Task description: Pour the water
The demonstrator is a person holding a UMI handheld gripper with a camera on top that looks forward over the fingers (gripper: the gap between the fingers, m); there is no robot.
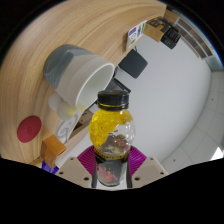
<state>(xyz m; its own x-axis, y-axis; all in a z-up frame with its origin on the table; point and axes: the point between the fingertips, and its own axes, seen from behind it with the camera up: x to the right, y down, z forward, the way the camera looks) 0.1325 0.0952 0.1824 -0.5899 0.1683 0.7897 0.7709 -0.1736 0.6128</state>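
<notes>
On the far left you have a round red disc (29, 128) lying flat on the pale round wooden tabletop (70, 25); the view is tilted, so the table's edge sweeps up and across to the right. Right of the disc, a large grey cup with a white inside (82, 75) lies tipped on its side, its open mouth turned toward the jar's cap and almost touching it. A pale yellow patch shows just under the cup's rim, beside the jar's shoulder; you cannot tell what it is.

At the middle, your gripper (112, 170) holds a clear glass jar with a black screw cap (111, 128), filled with a yellow liquid. The jar stands upright between the fingers, its lower part dark with some brownish matter that is hard to make out. The purple pads (88, 158) sit against the jar's base on both sides, so the jaws are clamped on it, not closed together.

Further right and farther away, beyond the table's edge, a dark flat rectangular object (133, 62) and a dark boxy object with an orange patch (170, 35) rest on a light grey floor (175, 90). They are too small to name.
</notes>
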